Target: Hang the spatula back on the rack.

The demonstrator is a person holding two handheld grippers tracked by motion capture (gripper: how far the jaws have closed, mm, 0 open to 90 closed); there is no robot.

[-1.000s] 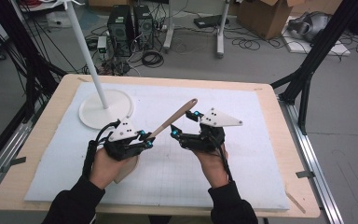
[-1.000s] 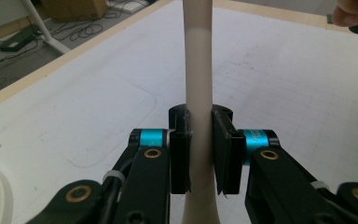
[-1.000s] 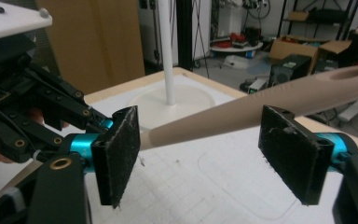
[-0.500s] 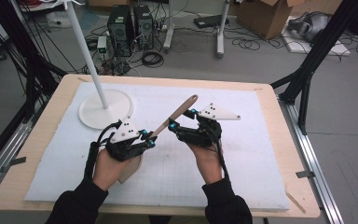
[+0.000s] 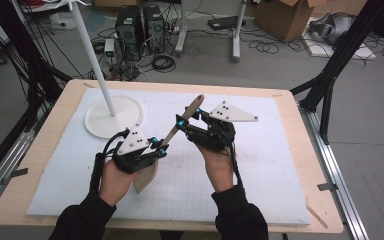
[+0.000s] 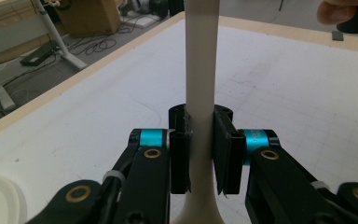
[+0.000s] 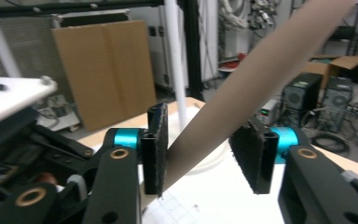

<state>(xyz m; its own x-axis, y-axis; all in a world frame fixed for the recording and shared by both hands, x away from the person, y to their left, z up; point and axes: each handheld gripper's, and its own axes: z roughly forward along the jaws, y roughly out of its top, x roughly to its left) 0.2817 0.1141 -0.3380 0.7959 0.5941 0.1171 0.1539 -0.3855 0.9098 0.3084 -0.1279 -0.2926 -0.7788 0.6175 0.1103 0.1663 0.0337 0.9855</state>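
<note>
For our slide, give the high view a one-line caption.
Left tool grips a wooden spatula while the open right tool brackets its handle above the white mat.

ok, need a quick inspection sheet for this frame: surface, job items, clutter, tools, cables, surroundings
Surface: wooden table with a white mat over most of it.
Job's things: wooden spatula held off the mat, handle tilted up and away, blade end low by the left hand.
Clutter: white round-based stand at the mat's far left.
Tools: left tool shut on the spatula handle; right tool open, jaws either side of the handle, one pad touching or nearly so.
Cables: black lead along the left wrist; loose cables on the floor beyond.
Surroundings: computer towers, cardboard box, black frame legs.
</note>
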